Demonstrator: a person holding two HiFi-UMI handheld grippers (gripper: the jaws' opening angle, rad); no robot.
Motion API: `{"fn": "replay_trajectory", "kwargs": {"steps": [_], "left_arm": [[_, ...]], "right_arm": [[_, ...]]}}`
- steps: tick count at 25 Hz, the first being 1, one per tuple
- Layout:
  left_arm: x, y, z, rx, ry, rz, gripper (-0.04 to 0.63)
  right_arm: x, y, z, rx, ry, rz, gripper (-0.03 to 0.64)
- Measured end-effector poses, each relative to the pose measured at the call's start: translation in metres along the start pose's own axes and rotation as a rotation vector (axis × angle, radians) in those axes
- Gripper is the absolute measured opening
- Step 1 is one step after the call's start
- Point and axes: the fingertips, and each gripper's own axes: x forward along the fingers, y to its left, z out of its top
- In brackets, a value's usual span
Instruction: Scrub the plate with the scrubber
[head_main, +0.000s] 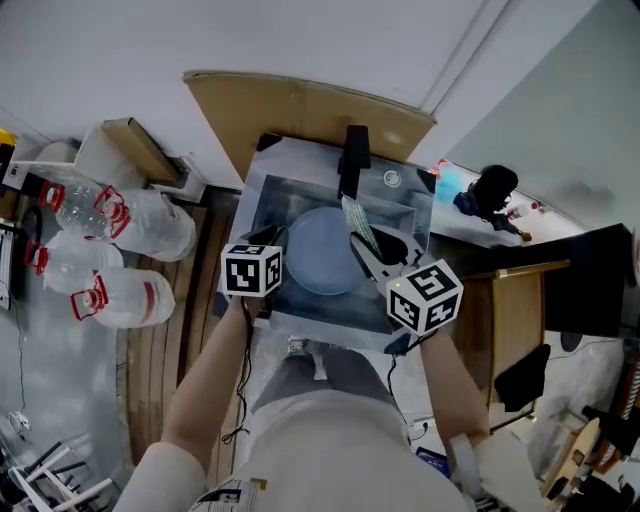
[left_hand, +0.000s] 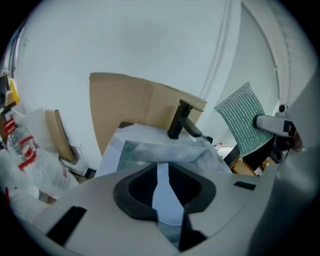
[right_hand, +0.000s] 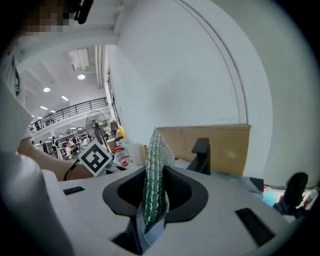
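Note:
A pale blue plate (head_main: 322, 250) lies in the grey sink (head_main: 405, 215). My left gripper (head_main: 280, 238) is at the plate's left rim. In the left gripper view its jaws (left_hand: 162, 192) stand a little apart, and the plate (left_hand: 161, 205) shows through the gap with no pad pressing on it. My right gripper (head_main: 368, 250) hangs over the plate's right side, shut on a green mesh scrubber (head_main: 358, 225). The scrubber (right_hand: 156, 175) stands upright between its pads. It is also in the left gripper view, where the scrubber (left_hand: 243, 117) is held up clear of the plate.
A black faucet (head_main: 352, 160) stands at the sink's back edge, with brown cardboard (head_main: 300, 110) behind it. Large clear water bottles (head_main: 120, 250) lie on the floor to the left. A counter with small bottles (head_main: 490, 195) and a wooden cabinet (head_main: 515, 320) are at the right.

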Motion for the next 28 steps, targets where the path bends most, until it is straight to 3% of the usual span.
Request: {"fn": "replay_trajectory", "kwargs": {"steps": [13, 22, 28], "left_arm": [[-0.153, -0.062, 0.111, 0.272, -0.385, -0.041, 0.031], [-0.244, -0.099, 0.151, 0.425, -0.623, -0.023, 0.028], [-0.284, -0.118, 0.154, 0.481, -0.689, -0.030, 0.028]], "right_arm": [[-0.089, 0.077, 0.123, -0.177, -0.305, -0.020, 0.115], [-0.144, 0.113, 0.160, -0.263, -0.404, -0.035, 0.115], [-0.171, 0.134, 0.168, -0.279, -0.442, -0.025, 0.115]]}}
